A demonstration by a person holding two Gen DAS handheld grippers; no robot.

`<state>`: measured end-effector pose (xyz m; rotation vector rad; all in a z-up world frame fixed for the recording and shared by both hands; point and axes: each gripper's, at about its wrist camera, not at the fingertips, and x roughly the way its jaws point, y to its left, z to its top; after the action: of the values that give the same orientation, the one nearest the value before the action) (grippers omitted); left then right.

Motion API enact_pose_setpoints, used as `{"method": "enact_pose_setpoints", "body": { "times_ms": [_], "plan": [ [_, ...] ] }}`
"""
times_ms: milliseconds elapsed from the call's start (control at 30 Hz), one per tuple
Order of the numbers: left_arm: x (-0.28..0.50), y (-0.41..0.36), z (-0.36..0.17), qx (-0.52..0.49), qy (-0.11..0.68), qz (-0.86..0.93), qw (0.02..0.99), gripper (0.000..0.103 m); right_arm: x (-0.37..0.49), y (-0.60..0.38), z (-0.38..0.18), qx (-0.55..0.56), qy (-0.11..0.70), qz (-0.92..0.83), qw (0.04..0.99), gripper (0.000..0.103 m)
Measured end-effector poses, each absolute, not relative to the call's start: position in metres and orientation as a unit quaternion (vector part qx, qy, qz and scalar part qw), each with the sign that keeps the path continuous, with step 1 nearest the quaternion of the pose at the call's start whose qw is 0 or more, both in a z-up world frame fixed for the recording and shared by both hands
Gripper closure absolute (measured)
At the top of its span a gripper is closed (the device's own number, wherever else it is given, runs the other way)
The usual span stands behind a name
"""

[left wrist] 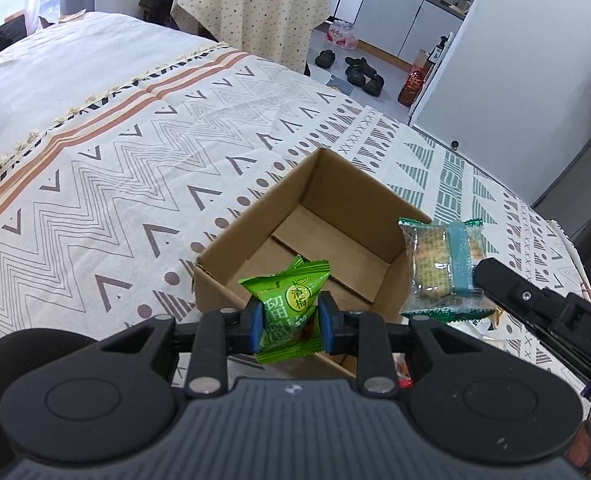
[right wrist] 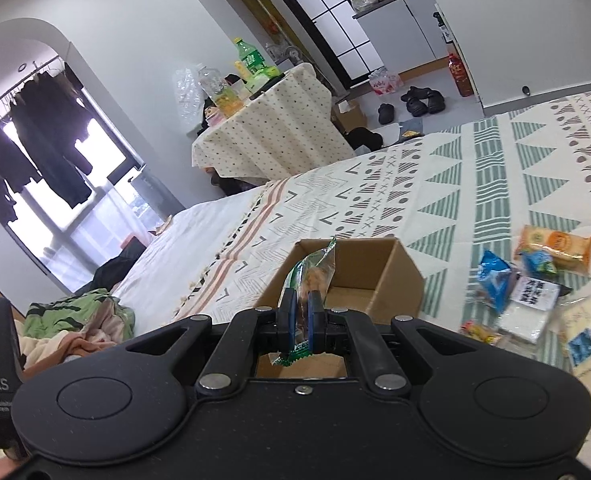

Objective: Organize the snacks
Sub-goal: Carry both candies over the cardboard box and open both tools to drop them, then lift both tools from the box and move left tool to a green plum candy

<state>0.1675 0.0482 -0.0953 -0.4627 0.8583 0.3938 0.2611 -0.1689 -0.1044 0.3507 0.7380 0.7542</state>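
Note:
An open cardboard box stands on the patterned bedspread, its inside bare. My left gripper is shut on a bright green snack packet, held over the box's near edge. My right gripper is shut on a clear packet with green ends holding a biscuit. In the left wrist view that biscuit packet hangs beside the box's right wall, with the right gripper's black fingers coming in from the right. The box also shows just ahead in the right wrist view.
Several loose snack packets lie on the bedspread right of the box, among them an orange one and a blue one. A draped table with bottles stands beyond the bed. Shoes lie on the floor.

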Motion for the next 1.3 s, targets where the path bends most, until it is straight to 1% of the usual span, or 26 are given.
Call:
{"method": "enact_pose_setpoints", "body": {
  "times_ms": [467, 533, 567, 600, 633, 667, 700, 767, 867, 1167, 1267, 1300],
  "plan": [
    [0.187, 0.069, -0.109, -0.242, 0.409, 0.172, 0.863, 0.075, 0.263, -0.137, -0.12, 0.156, 0.379, 0.364, 0.836, 0.098],
    [0.191, 0.069, -0.108, -0.243, 0.405, 0.168, 0.865, 0.068, 0.264, -0.136, -0.122, 0.155, 0.384, 0.362, 0.835, 0.097],
    [0.193, 0.07, -0.108, -0.242, 0.407, 0.169, 0.864, 0.061, 0.265, -0.135, -0.124, 0.154, 0.389, 0.364, 0.832, 0.097],
    [0.194, 0.07, -0.109, -0.242, 0.411, 0.17, 0.863, 0.057, 0.266, -0.135, -0.125, 0.153, 0.394, 0.362, 0.831, 0.093],
    [0.195, 0.07, -0.109, -0.242, 0.413, 0.172, 0.861, 0.05, 0.267, -0.135, -0.126, 0.154, 0.398, 0.358, 0.83, 0.09],
    [0.194, 0.07, -0.109, -0.241, 0.415, 0.175, 0.859, 0.045, 0.267, -0.135, -0.126, 0.153, 0.401, 0.353, 0.832, 0.081],
    [0.193, 0.07, -0.109, -0.238, 0.417, 0.178, 0.859, 0.043, 0.267, -0.136, -0.125, 0.151, 0.403, 0.349, 0.833, 0.064],
    [0.191, 0.069, -0.107, -0.232, 0.419, 0.18, 0.859, 0.036, 0.264, -0.141, -0.122, 0.143, 0.395, 0.345, 0.839, 0.051],
    [0.185, 0.066, -0.105, -0.231, 0.421, 0.181, 0.858, 0.029, 0.262, -0.153, -0.118, 0.138, 0.399, 0.338, 0.841, 0.05],
    [0.173, 0.036, -0.101, -0.216, 0.431, 0.169, 0.86, 0.027, 0.26, -0.198, -0.121, 0.135, 0.437, 0.274, 0.846, 0.05],
    [0.169, 0.021, -0.101, -0.211, 0.437, 0.164, 0.859, 0.026, 0.256, -0.211, -0.117, 0.127, 0.432, 0.266, 0.852, 0.043],
    [0.168, 0.016, -0.102, -0.21, 0.439, 0.162, 0.858, 0.026, 0.254, -0.215, -0.116, 0.123, 0.43, 0.264, 0.854, 0.042]
  ]
}}
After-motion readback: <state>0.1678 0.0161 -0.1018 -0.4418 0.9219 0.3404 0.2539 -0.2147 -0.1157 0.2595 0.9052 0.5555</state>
